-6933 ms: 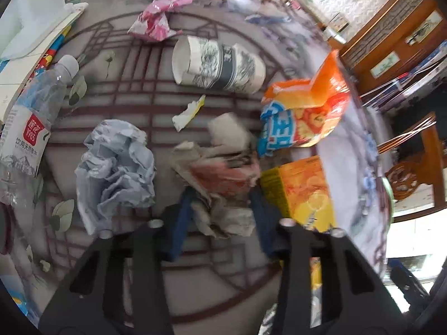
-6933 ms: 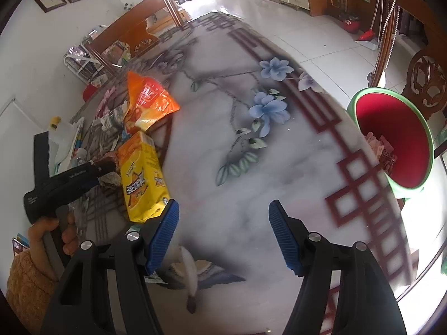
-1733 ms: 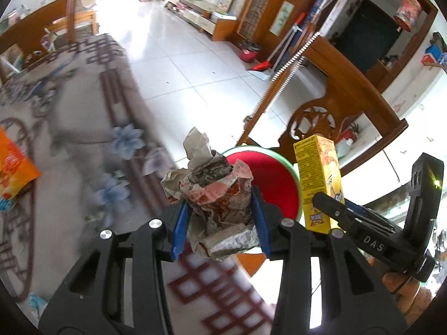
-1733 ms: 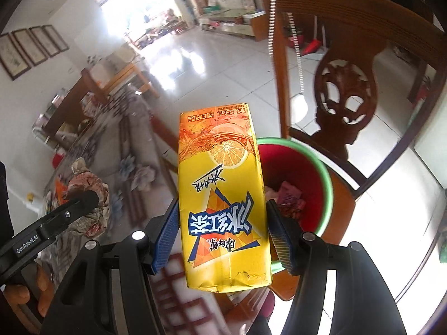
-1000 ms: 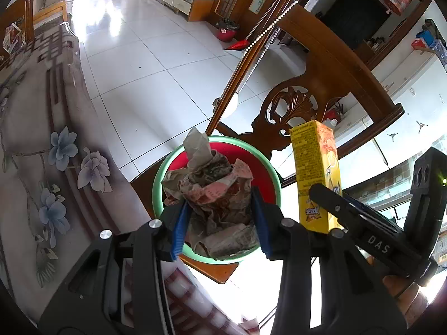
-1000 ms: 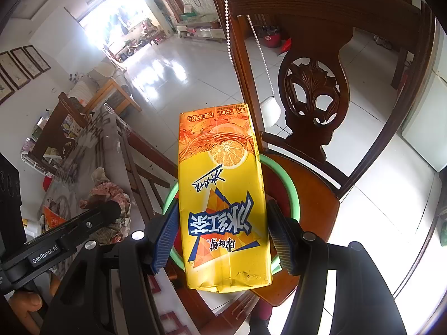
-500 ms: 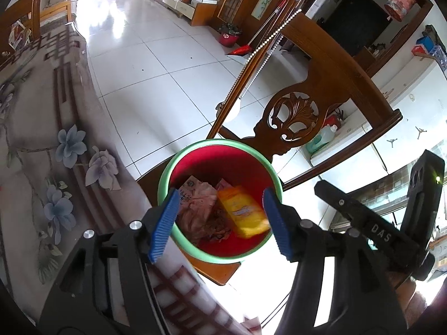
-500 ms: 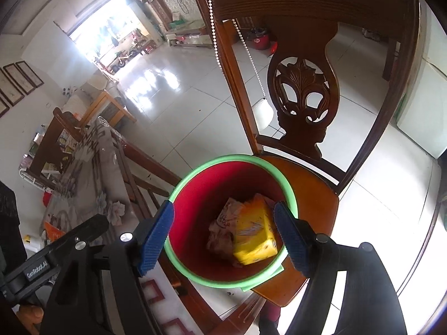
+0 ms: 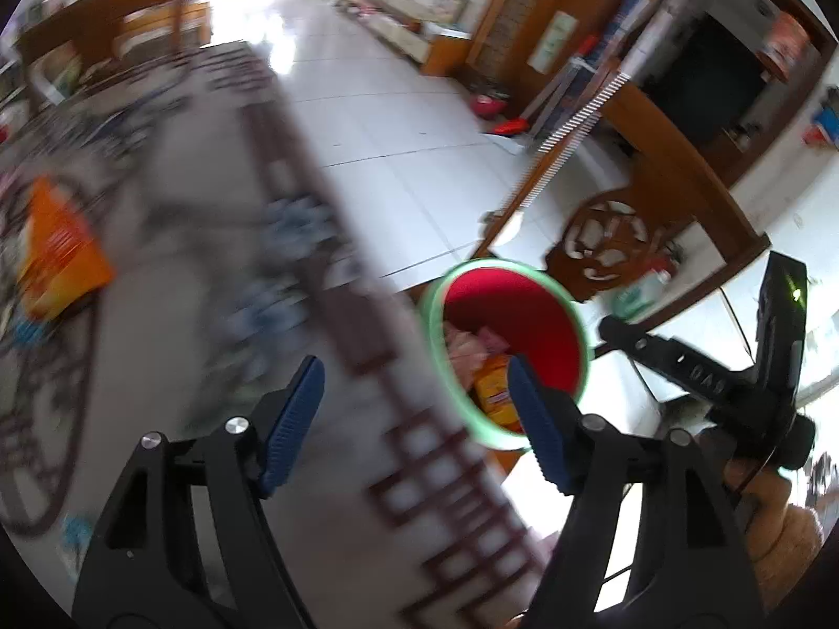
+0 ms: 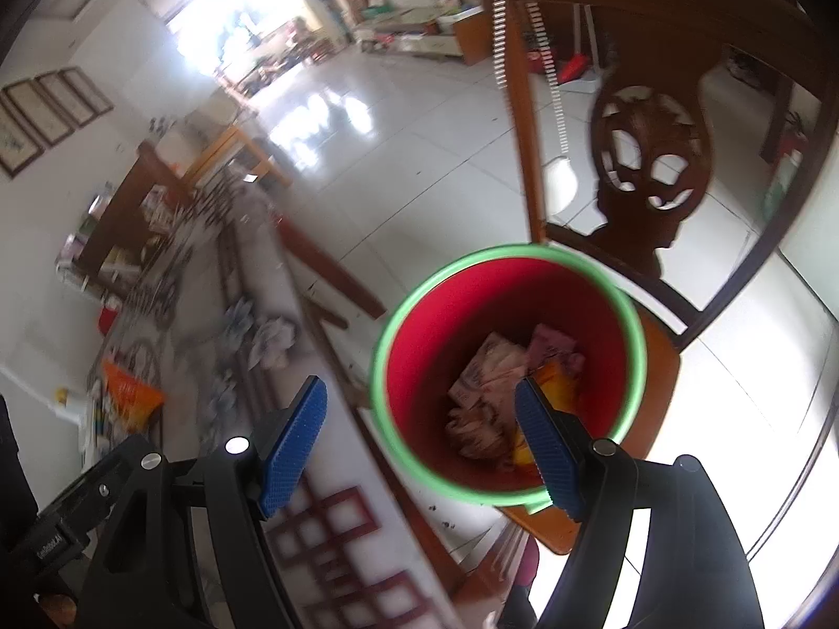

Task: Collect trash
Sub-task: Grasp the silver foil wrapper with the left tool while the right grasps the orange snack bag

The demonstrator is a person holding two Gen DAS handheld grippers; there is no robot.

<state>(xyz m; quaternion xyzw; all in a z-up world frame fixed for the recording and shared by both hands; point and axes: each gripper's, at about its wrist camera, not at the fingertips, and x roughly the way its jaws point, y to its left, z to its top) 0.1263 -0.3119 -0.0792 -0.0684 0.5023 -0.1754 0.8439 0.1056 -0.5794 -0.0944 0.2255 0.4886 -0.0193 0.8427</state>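
A red bin with a green rim stands on a wooden chair seat beside the table; it also shows in the left wrist view. Inside it lie the yellow juice carton, crumpled paper and pink wrappers. My right gripper is open and empty, above the bin's left rim. My left gripper is open and empty over the table edge, left of the bin. The carton shows in the bin there too. An orange snack bag lies far left on the table.
The patterned marble table fills the left of both views, blurred by motion. A carved wooden chair back rises behind the bin. White tiled floor lies beyond. More litter sits at the table's far end.
Both grippers stay open and empty after dropping the paper wad and carton into the bin. The left gripper has swung left, back over the table; the right has shifted slightly left.
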